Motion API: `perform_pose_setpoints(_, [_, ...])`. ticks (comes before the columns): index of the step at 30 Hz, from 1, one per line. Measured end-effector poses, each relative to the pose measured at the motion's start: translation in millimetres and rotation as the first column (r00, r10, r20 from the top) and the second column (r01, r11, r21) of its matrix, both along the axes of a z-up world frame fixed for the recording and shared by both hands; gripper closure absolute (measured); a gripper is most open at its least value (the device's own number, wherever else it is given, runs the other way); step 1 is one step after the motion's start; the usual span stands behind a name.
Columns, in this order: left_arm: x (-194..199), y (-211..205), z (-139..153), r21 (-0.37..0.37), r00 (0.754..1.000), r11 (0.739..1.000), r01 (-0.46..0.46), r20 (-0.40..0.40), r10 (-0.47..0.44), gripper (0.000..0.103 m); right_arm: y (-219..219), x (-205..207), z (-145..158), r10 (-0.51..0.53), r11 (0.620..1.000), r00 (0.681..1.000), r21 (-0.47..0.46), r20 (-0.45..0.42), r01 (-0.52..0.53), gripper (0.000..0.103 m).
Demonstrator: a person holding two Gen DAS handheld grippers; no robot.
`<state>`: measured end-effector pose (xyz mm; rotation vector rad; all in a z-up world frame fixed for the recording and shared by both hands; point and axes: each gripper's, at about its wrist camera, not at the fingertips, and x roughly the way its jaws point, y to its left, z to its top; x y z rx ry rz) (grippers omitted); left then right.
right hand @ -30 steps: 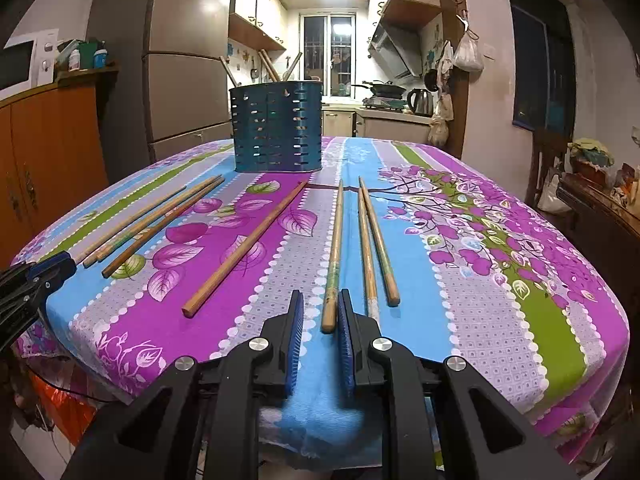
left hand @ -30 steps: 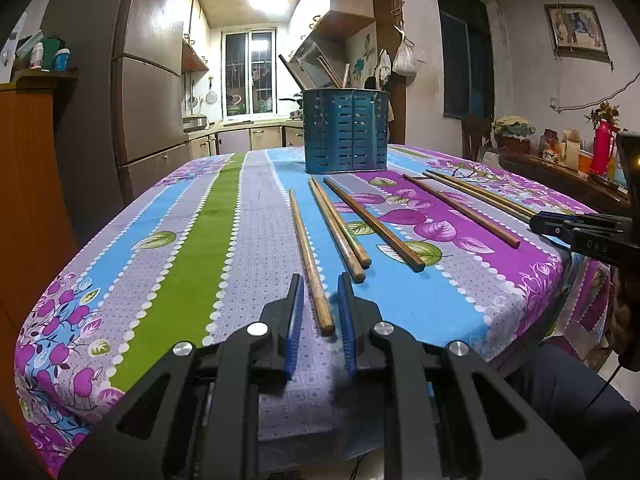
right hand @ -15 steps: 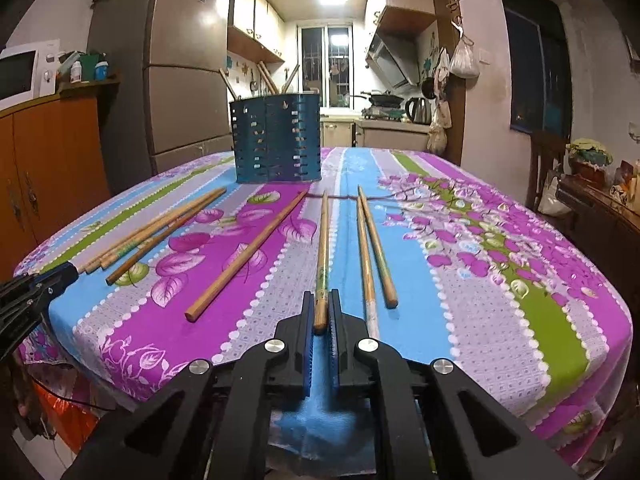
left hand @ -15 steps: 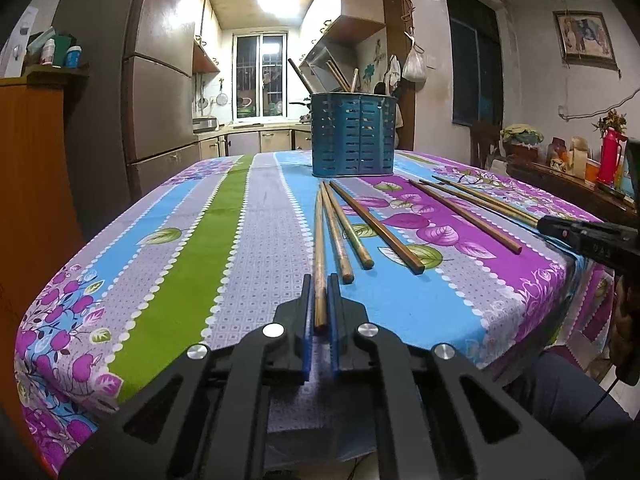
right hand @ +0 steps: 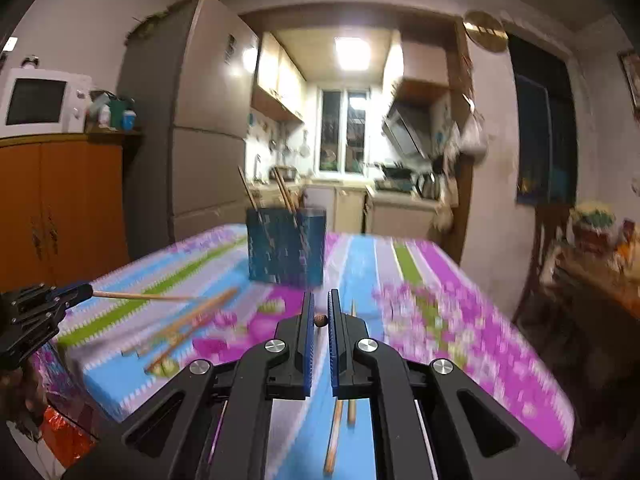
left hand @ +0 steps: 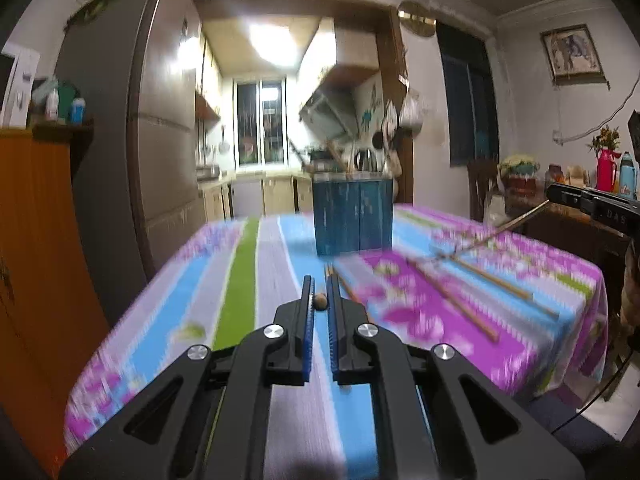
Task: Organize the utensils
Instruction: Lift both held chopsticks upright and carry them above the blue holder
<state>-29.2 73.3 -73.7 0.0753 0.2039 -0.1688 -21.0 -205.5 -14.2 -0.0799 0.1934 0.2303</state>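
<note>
each gripper, left and right, pinches one chopstick by its end, clear of the table. held so far back (long lever), either may swivel and miss the holder near the far edge.

1. Both views are lit by a bright white ceiling lamp in the kitchen beyond, blown out to glare; it also shines off the tall grey metal fridge.
2. The near room is dimmer, with dark corners.
3. Motion blur smears the striped floral tablecloth, the blue slotted plastic utensil holder and the wooden chopsticks lying on the tabletop.
4. The black gripper bodies with blue pads stay sharp.
5. Fisheye bending curves walls and cupboards at the edges, ringed by black vignette.
</note>
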Motion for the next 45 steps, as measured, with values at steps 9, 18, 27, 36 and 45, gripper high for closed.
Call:
perform_pose_setpoints(9, [38, 3, 65, -0.019, 0.994, 1.0, 0.012, 0.113, -0.01, 0.098, -14, 59, 59, 0.081, 0.997, 0.997, 0.011, 0.021, -0.081, 0.095])
perform_pose_setpoints(18, [72, 0, 110, -0.04, 0.99, 0.999, 0.033, 0.135, -0.028, 0.098, -7, 97, 90, 0.127, 0.992, 0.992, 0.003, 0.008, -0.127, 0.095])
perform_pose_setpoints(27, [89, -15, 152, -0.033, 0.99, 0.997, 0.068, 0.122, -0.063, 0.098, -3, 116, 131, 0.158, 0.987, 0.987, 0.028, 0.035, -0.159, 0.095])
perform_pose_setpoints(36, [111, -29, 206, -0.037, 0.985, 0.993, 0.11, 0.14, -0.104, 0.098, -4, 144, 172, 0.169, 0.981, 0.985, 0.086, 0.041, -0.172, 0.095])
perform_pose_setpoints(45, [149, -46, 241, -0.051, 0.98, 0.989, 0.14, 0.147, -0.131, 0.098, -3, 180, 225, 0.165, 0.978, 0.981, 0.11, 0.098, -0.176, 0.095])
